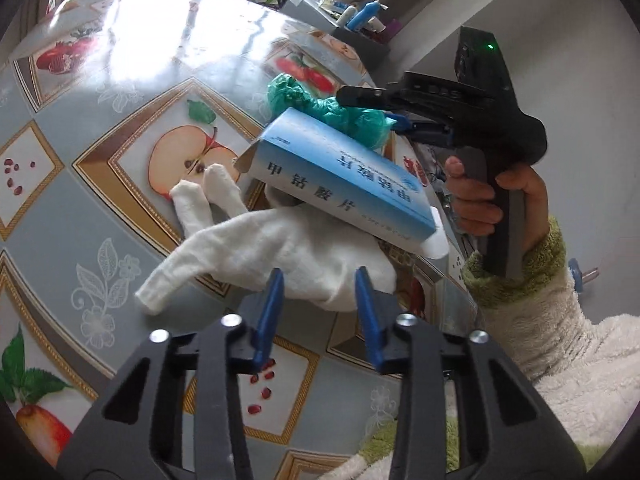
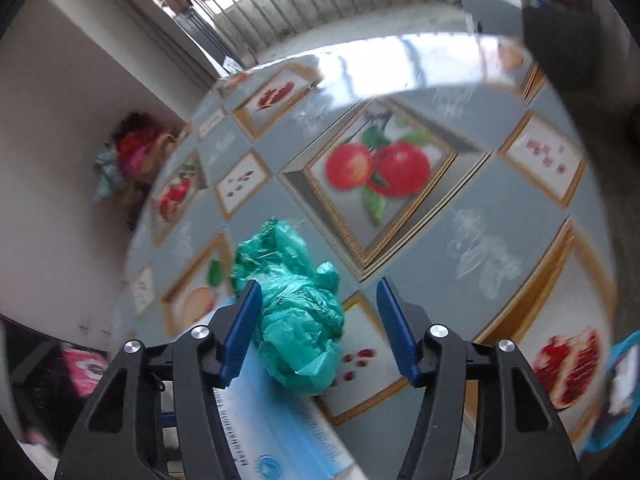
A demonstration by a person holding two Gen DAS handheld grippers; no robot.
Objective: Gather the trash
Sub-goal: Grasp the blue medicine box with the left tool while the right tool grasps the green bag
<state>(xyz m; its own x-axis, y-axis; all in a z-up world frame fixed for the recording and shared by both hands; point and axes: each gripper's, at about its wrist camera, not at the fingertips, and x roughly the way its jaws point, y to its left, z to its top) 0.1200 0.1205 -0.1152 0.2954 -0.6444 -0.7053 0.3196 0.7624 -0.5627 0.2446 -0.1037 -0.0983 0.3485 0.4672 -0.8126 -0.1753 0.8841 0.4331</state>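
A white cloth glove (image 1: 280,248) lies on the fruit-patterned table (image 1: 120,208). A blue cardboard box (image 1: 344,176) rests tilted on top of it. My left gripper (image 1: 319,280) hovers over the glove's near edge, with its blue fingertips spread a little and cloth showing between them. Behind the box sits a crumpled green plastic bag (image 2: 296,312). My right gripper (image 2: 318,316) straddles the bag: its left finger touches the plastic and its right finger stands apart. In the left wrist view the right gripper (image 1: 372,110) reaches in from the right, held by a hand (image 1: 480,196).
The blue box (image 2: 280,432) runs under the right gripper. A grey box of bottles (image 1: 360,20) and other clutter stand at the table's far edge. The table edge (image 1: 440,280) is close on the right, beside a fluffy sleeve (image 1: 560,340). A blue object (image 2: 616,384) sits at the right.
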